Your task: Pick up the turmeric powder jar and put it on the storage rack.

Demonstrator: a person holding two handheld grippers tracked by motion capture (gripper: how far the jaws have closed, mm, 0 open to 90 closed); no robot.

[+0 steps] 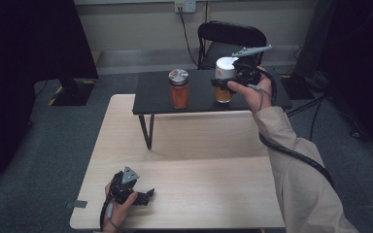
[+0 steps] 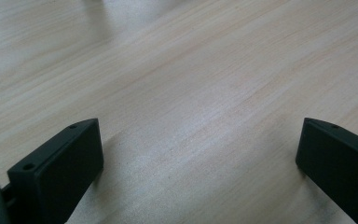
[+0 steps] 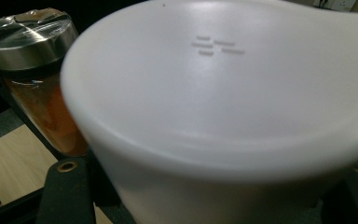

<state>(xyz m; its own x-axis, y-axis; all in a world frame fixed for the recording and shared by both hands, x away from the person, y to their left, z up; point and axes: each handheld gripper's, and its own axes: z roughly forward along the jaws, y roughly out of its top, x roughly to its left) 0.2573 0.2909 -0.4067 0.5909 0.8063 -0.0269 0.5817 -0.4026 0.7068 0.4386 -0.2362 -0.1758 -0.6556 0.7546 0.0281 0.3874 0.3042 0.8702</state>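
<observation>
Clamping the white-lidded jar (image 1: 225, 80) on the black shelf (image 1: 150, 97), the right gripper (image 1: 230, 82) seems mid-pickup; next comes a steady lift, while the left gripper (image 1: 143, 196) rests, jaws apart

steel-lidded jar (image 1: 179, 89) beside — wooden table (image 1: 189, 189) open

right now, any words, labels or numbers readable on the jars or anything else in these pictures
None can be read.
White lid of the jar in the right tongs: a few small raised dashes near its top, no letters or digits.
Steel-lidded jar on the black shelf: no label to be seen.
Wall socket: too small to tell any marking.
</observation>
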